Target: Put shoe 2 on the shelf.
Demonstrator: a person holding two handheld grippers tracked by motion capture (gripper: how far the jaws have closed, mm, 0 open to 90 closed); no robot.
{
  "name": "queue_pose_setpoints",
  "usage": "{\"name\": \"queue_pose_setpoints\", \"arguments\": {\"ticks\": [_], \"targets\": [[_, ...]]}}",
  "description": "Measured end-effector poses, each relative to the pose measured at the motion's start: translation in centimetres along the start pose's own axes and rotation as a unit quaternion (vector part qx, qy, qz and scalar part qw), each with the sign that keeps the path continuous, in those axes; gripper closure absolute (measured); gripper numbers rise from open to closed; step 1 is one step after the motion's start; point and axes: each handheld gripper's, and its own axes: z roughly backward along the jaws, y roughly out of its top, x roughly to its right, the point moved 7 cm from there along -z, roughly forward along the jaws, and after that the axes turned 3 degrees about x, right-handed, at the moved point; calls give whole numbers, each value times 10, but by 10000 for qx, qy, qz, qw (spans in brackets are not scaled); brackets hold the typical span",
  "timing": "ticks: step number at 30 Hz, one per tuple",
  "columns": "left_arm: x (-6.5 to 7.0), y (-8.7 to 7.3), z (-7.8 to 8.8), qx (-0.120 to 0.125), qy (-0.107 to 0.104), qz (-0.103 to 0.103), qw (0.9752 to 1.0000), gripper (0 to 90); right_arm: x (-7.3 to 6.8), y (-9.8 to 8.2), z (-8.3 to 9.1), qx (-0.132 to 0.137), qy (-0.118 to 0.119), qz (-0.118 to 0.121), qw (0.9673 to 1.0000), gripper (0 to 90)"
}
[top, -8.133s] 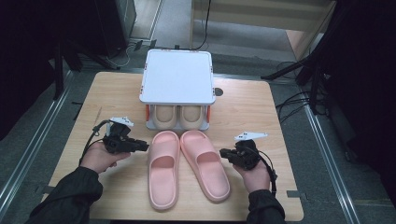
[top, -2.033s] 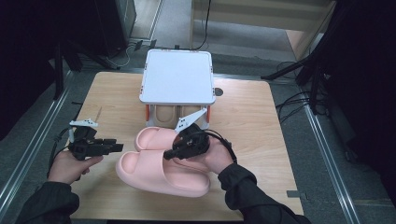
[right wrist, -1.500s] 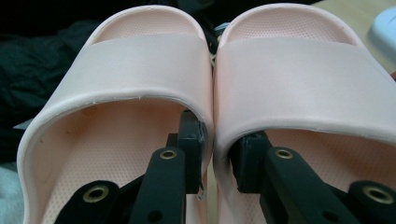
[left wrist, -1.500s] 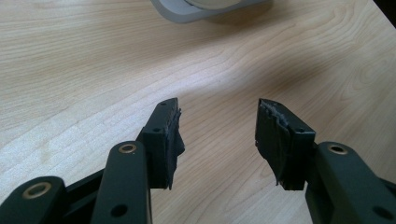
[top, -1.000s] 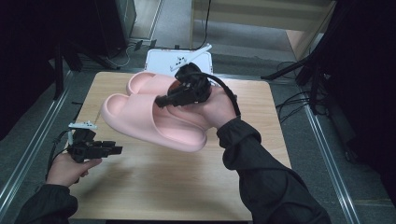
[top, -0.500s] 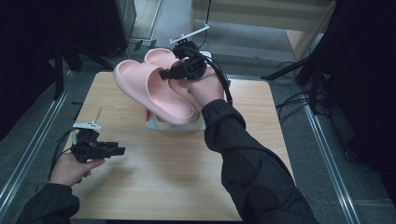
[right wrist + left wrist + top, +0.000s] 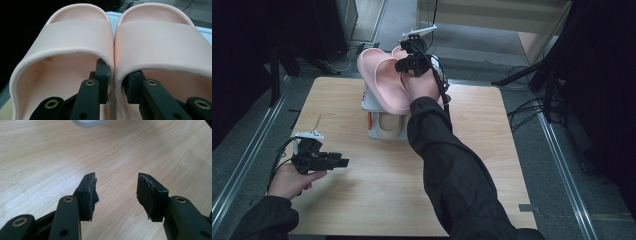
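- Right tool is pinching the pair of pink slippers: in the right gripper view one jaw sits inside each slipper, and the two inner side walls are squeezed together between the pads.
- Largest thing in sight is the wooden bench, pale and grained; in the left gripper view its boards run under the left tool.
- Next in size is the person's right sleeve, dark, reaching from the bottom edge of the high view up across the bench to the far side.
- White rack stands at the far middle of the bench; a beige pair of shoes sits in its lower level, toes facing the person.
- Pink slippers are held side by side above the top of the rack, tilted, toes pointing away from the person and toward the far left; whether their soles touch the rack's top I cannot tell.
- Left tool is held low over the near left part of the bench, well apart from the rack; its jaws stand spread with nothing between them.
- Left hand grips that tool's body, and a cable trails from it.
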Motion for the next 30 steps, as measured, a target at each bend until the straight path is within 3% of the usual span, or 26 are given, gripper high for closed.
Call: {"name": "queue_pose_setpoints", "arguments": {"ticks": [7,10,17,22,25,30], "targets": [[4,0,-4,-102,-24,-167,9998,492,7,4,-14,271,-452,-332,9981,767],[5,1,-5,-98,-43,-190,9998,492,11,5,-18,337,-628,-603,9956,766],[9,3,-9,-111,-89,-246,9996,496,15,5,-29,358,-1040,-813,9906,765],[11,3,-10,-147,-108,-285,9994,497,23,7,-34,414,-1154,-1005,9874,758],[11,3,-10,-148,-110,-286,9994,497,24,8,-37,356,-1120,-980,9882,758],[10,3,-10,-140,-139,-276,9994,497,23,9,-45,319,-1261,-960,9868,759]]}}
